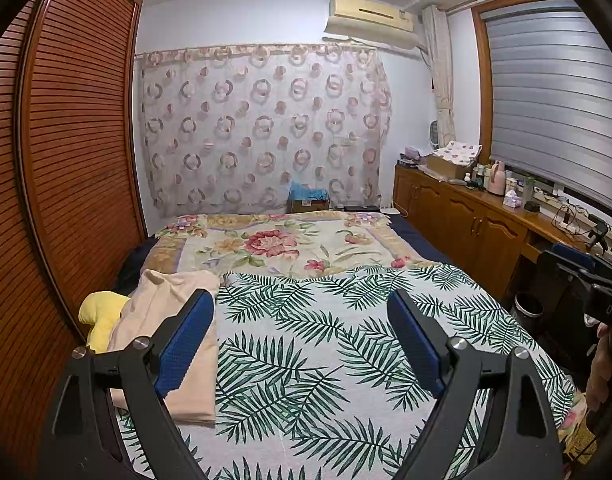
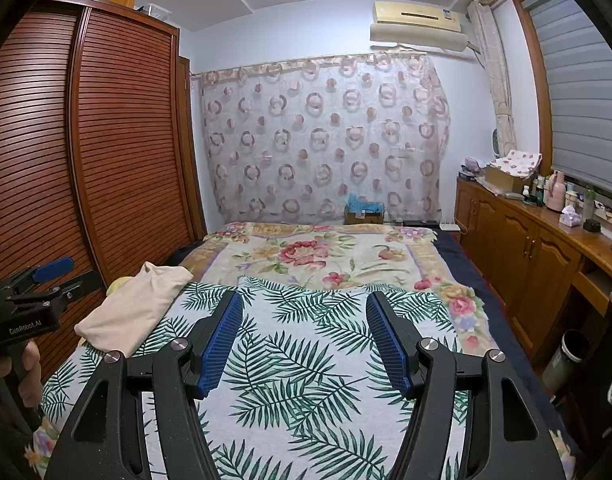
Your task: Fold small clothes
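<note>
Both grippers are hovering spread apart and empty: the left gripper (image 1: 302,340) and the right gripper (image 2: 304,340). The next pick probably calls for reaching toward the frame's left edge and pinching one hem cleanly. The beige garment (image 1: 166,320) is lying flat, partly folded, on the palm-print bed cover (image 1: 325,340), overlapping a yellow piece (image 1: 100,320).

Louvred wooden wardrobe (image 2: 106,140) left, bed (image 2: 325,264) centre, cabinets (image 2: 521,248) right.

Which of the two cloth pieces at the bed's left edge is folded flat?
The beige garment, lying flat on the palm-leaf sheet; the yellow cloth beside it is bunched up.
</note>
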Action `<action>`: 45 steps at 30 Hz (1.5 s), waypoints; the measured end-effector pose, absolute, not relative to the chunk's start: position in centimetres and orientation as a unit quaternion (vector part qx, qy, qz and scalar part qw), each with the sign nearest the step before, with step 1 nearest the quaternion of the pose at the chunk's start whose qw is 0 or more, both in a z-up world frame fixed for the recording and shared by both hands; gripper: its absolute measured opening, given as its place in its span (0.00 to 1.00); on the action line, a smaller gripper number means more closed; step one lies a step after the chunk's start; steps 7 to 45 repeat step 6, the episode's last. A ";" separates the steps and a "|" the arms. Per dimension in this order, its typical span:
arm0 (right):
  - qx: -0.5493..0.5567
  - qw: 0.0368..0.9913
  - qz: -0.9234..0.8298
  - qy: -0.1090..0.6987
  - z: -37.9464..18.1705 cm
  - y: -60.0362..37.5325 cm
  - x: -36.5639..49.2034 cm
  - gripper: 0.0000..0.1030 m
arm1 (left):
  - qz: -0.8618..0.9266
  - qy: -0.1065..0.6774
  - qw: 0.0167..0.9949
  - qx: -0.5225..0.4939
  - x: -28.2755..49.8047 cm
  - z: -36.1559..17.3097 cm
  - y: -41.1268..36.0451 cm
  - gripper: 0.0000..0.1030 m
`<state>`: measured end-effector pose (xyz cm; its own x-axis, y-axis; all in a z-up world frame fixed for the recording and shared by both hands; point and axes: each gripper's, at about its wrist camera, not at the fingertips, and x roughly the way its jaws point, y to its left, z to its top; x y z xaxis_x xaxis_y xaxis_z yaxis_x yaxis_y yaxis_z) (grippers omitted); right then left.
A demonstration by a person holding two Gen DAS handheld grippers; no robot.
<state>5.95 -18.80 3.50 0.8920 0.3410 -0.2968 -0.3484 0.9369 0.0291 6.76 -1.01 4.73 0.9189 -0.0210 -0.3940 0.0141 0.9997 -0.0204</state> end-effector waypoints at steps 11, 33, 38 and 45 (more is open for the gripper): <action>-0.012 0.972 0.178 0.150 3.5 -18.9 6.0 0.65 | -0.009 0.201 0.980 -0.009 6.8 4.7 -1.0 0.86; -0.012 0.972 0.178 0.150 3.5 -18.9 6.0 0.65 | -0.009 0.201 0.980 -0.009 6.8 4.7 -1.0 0.86; -0.012 0.972 0.178 0.150 3.5 -18.9 6.0 0.65 | -0.009 0.201 0.980 -0.009 6.8 4.7 -1.0 0.86; -0.012 0.972 0.178 0.150 3.5 -18.9 6.0 0.65 | -0.009 0.201 0.980 -0.009 6.8 4.7 -1.0 0.86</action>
